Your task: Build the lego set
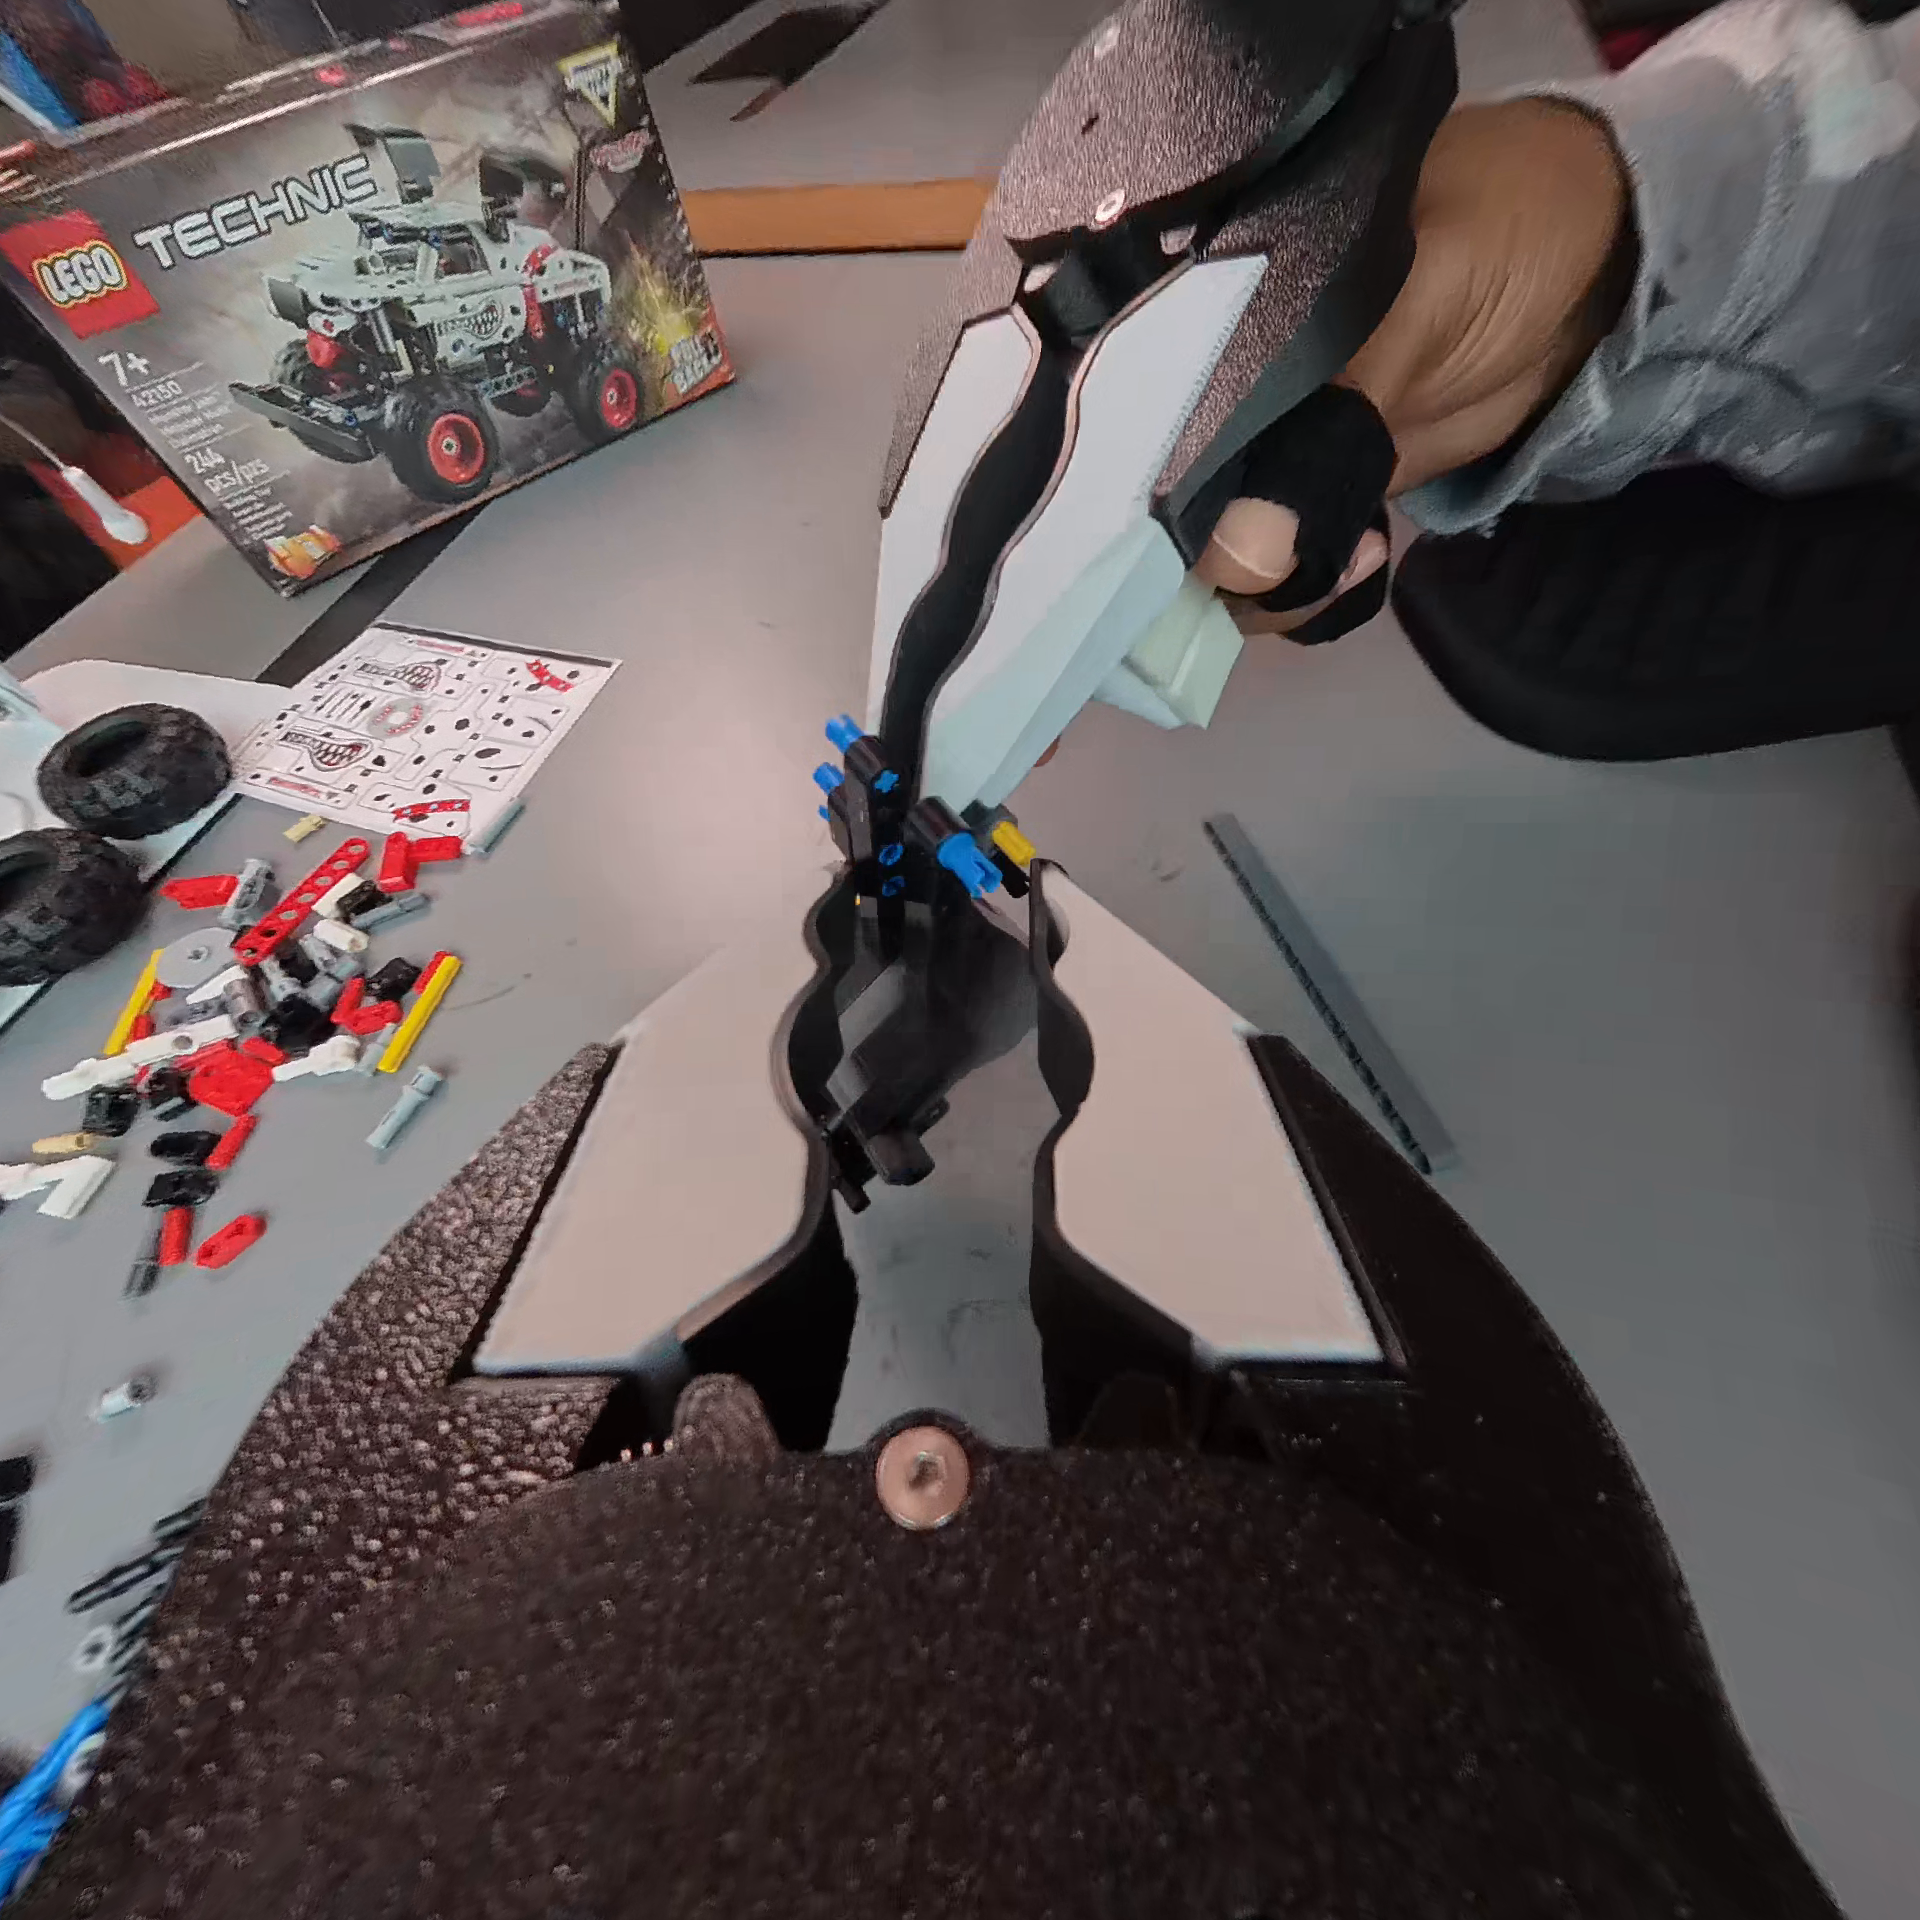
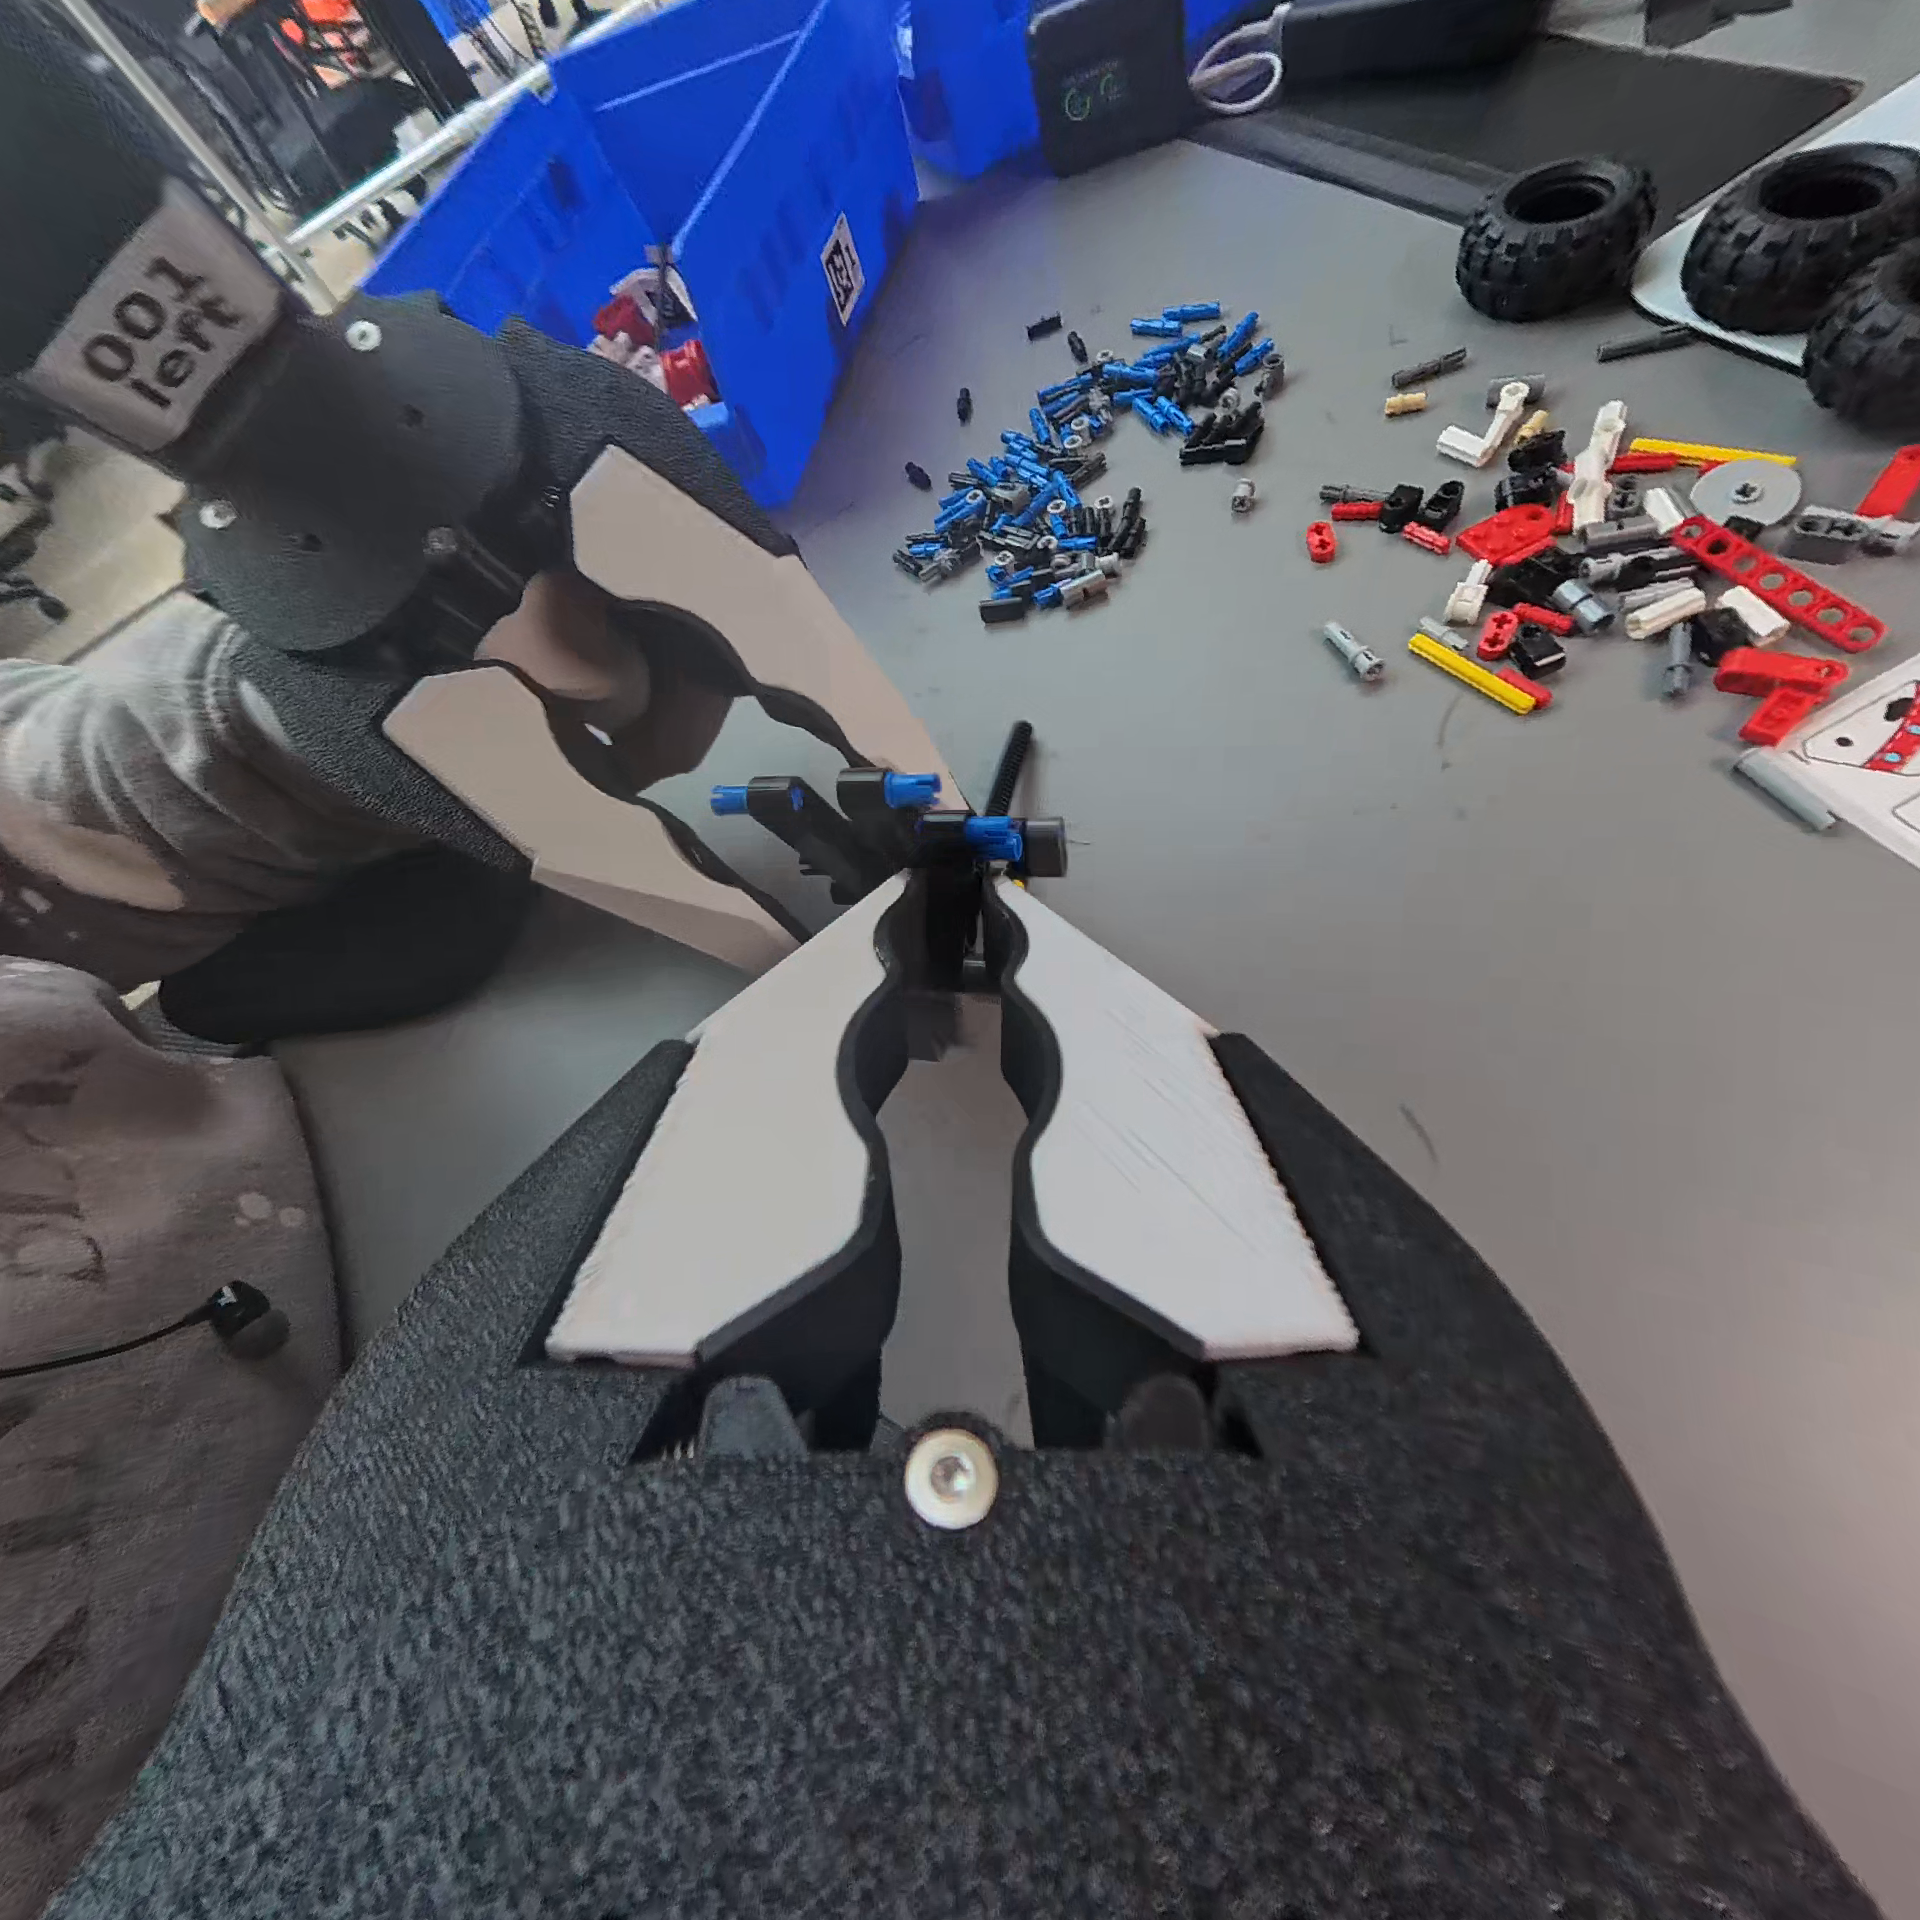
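The black lego assembly (image 1: pixel 883 831) (image 2: pixel 935 831), fitted with blue pins and one yellow pin, is held above the grey table (image 1: pixel 675 582) (image 2: pixel 1455 987) at the centre of both views. It consists of black beams joined at angles, with blue pin ends protruding on several sides.

The left gripper (image 1: pixel 935 904) is closed to a narrow gap on the lower black part of the assembly, which runs back between its jaws. In the right wrist view this gripper (image 2: pixel 831 821) enters from 9 o'clock, and the assembly sits at its tips.

The right gripper (image 2: pixel 951 904) is closed to a narrow gap on a black beam of the same assembly. In the left wrist view it (image 1: pixel 935 800) descends from 1 o'clock, held by a hand (image 1: pixel 1299 520) in a black fingerless glove with a grey sleeve.

Surroundings, left wrist view: a sticker sheet (image 1: pixel 426 727) at 10 o'clock, the set box (image 1: pixel 353 312) standing beyond it, a pile of red, white, black and yellow parts (image 1: pixel 260 997) at 9 o'clock, and black tyres (image 1: pixel 130 769) at the left edge. A grey strip (image 1: pixel 1320 987) lies at 3 o'clock.

Right wrist view: a pile of blue and black pins (image 2: pixel 1081 478) at 12 o'clock, mixed parts (image 2: pixel 1621 561) at 2 o'clock, tyres (image 2: pixel 1558 249) at 1 o'clock, and blue bins (image 2: pixel 727 229) at 11 o'clock.
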Action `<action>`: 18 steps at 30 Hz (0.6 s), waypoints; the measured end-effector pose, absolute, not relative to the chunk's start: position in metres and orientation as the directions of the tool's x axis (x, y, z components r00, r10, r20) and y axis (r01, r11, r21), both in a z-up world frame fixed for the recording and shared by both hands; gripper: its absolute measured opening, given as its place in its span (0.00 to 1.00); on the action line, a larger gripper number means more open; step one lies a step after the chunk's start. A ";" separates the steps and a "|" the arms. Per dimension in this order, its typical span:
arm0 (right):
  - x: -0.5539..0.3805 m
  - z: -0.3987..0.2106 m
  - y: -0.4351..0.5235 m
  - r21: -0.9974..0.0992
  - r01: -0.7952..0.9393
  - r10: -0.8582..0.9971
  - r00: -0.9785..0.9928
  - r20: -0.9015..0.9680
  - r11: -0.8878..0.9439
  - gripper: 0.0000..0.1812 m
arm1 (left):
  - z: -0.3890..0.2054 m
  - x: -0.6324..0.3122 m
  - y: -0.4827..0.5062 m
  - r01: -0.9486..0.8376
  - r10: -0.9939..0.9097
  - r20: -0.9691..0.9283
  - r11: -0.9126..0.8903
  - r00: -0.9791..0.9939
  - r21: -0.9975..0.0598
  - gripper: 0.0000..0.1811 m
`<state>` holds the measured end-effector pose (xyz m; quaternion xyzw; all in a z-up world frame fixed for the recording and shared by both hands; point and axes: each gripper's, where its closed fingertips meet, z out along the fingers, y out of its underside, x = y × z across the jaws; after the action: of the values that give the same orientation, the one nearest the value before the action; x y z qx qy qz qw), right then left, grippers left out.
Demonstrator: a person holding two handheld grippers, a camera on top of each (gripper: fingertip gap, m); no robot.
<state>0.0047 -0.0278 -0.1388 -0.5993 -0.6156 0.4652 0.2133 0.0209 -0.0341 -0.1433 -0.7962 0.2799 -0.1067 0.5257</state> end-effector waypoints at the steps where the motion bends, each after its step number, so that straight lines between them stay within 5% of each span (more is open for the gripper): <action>1: 0.007 -0.131 -0.033 -0.837 0.526 0.922 -0.227 -0.312 -0.154 0.06 | -0.137 0.022 -0.039 -0.269 -0.583 -0.062 -0.276 0.810 -0.923 0.18; 8: 0.033 -0.069 -0.043 -0.956 0.267 0.801 -0.543 -0.251 -0.119 0.10 | -0.095 0.031 -0.069 0.229 -0.770 0.396 -0.324 0.501 -0.918 0.17; 18: 0.042 -0.075 -0.070 -0.931 0.279 0.578 -0.730 -0.365 -0.235 0.11 | -0.073 0.050 -0.089 0.332 -0.857 0.437 -0.343 0.273 -0.879 0.17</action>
<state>0.0423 -0.0697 -0.0753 -0.3518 -0.6091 0.7028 0.1062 0.0504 -0.0893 -0.0730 -0.5970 0.2198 -0.5613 0.5294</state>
